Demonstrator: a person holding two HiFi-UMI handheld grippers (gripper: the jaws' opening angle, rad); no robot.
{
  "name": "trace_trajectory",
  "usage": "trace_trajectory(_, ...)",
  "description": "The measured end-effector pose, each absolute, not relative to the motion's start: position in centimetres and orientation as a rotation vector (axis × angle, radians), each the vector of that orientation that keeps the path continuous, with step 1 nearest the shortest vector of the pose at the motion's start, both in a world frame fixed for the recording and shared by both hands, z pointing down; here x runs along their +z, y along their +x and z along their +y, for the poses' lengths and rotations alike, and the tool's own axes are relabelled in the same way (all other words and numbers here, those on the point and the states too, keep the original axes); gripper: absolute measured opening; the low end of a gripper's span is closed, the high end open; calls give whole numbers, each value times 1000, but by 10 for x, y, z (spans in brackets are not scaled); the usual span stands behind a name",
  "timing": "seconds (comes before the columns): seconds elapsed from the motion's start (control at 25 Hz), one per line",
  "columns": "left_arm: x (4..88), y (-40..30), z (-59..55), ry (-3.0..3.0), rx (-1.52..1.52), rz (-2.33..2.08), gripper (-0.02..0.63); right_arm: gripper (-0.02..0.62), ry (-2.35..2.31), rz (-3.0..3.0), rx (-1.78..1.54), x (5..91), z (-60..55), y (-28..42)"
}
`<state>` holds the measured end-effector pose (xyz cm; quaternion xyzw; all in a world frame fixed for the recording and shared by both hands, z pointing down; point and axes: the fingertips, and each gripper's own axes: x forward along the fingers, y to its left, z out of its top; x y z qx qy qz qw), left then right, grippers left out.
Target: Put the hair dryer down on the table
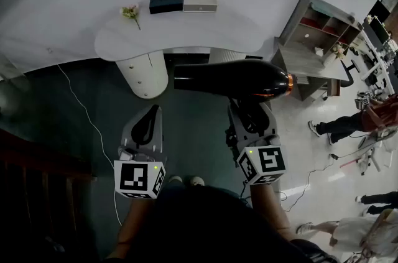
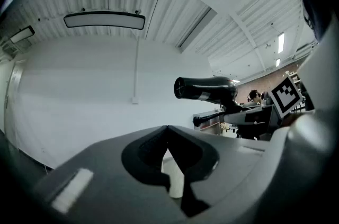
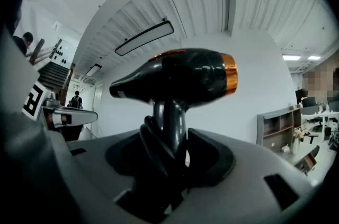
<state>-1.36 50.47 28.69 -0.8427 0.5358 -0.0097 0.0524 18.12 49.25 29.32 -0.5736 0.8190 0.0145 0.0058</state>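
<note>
My right gripper (image 1: pixel 249 110) is shut on the handle of a black hair dryer (image 1: pixel 230 78) with an orange ring at its right end. The dryer lies level in the air, nozzle to the left, just in front of the white table (image 1: pixel 193 35). In the right gripper view the hair dryer (image 3: pixel 180 80) rises from between the jaws of the right gripper (image 3: pixel 170 135), its black cord bunched beside the handle. My left gripper (image 1: pixel 154 111) hangs to the left, shut and holding nothing. The left gripper view shows the left gripper (image 2: pixel 168 151) and, beyond it, the hair dryer (image 2: pixel 206 88).
On the table lie a small flower sprig (image 1: pixel 130 12), a dark box (image 1: pixel 166 4) and a grey box (image 1: pixel 200 4). A white round pedestal (image 1: pixel 145 72) carries the table. A grey shelf unit (image 1: pixel 311 47) stands to the right, with people (image 1: pixel 348 122) beyond. A white cable (image 1: pixel 81 107) crosses the dark floor.
</note>
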Motion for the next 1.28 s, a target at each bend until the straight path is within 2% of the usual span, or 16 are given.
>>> trace_trajectory(0.68, 301, 1, 485, -2538, -19, 1661, 12, 219, -1735, 2570, -26, 315, 460, 195)
trace_trajectory(1.28, 293, -57, 251, -2582, -6, 1589, 12, 219, -1793, 2577, -8, 303, 238, 131)
